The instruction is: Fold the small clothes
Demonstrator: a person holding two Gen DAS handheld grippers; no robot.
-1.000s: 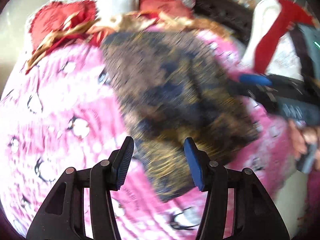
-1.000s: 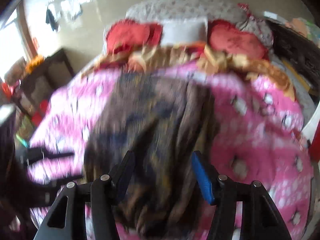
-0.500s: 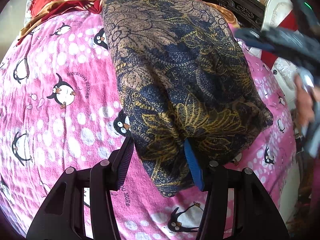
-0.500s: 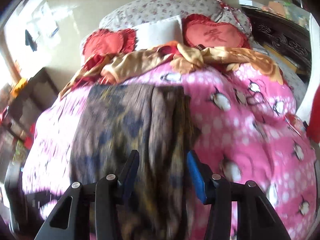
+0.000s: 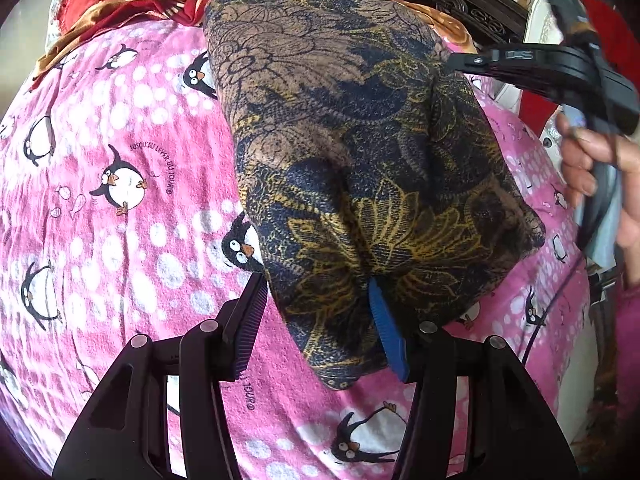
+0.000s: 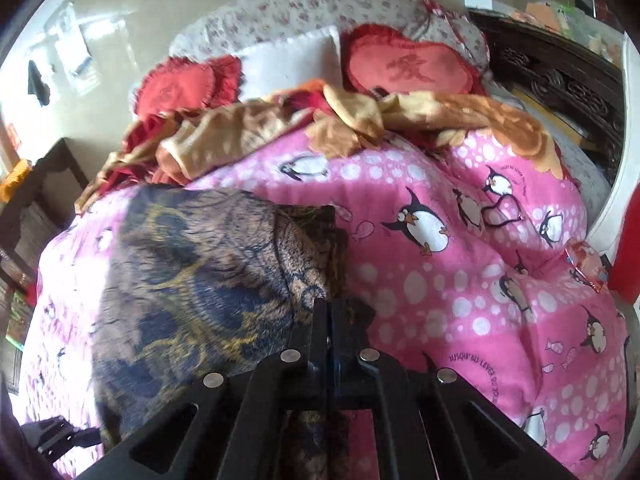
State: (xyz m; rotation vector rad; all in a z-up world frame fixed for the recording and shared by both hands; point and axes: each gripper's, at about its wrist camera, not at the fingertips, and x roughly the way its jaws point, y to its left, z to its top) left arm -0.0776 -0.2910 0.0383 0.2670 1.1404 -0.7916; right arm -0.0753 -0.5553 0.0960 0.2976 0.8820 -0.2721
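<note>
Centrally placed on the pink penguin blanket (image 5: 120, 184), the dark floral garment (image 5: 352, 128) lies spread flat, its far end toward the red and gold bedding (image 6: 280, 124) at the head of the bed and its near end toward the two tools. Left gripper (image 5: 316, 320): jaws parted wide, straddling the near corner of the garment; the blue pad sits against or slightly under the cloth edge, the other finger rests beside the garment over bare blanket, and nothing is pinched yet. Right gripper (image 6: 328, 320): jaws pressed fully together on the garment's edge, on the side of the garment away from the left tool. From the left wrist view the same tool reaches the cloth at that side edge, carried by the person's hand (image 5: 592, 168). Heart-shaped red cushions (image 6: 404, 68) and a white pillow (image 6: 288, 64) lie beyond the garment, well apart from it.

Step in hand, as judged: securing two grip points ahead of a fold; one is taken, the other is not. No crease from a fold is visible, so the task appears to be at an early stage. The next move calls for the left jaws to close on the near corner, then for both tools to lift together and carry their edge across the garment, keeping the cloth taut so that the layers land aligned.
</note>
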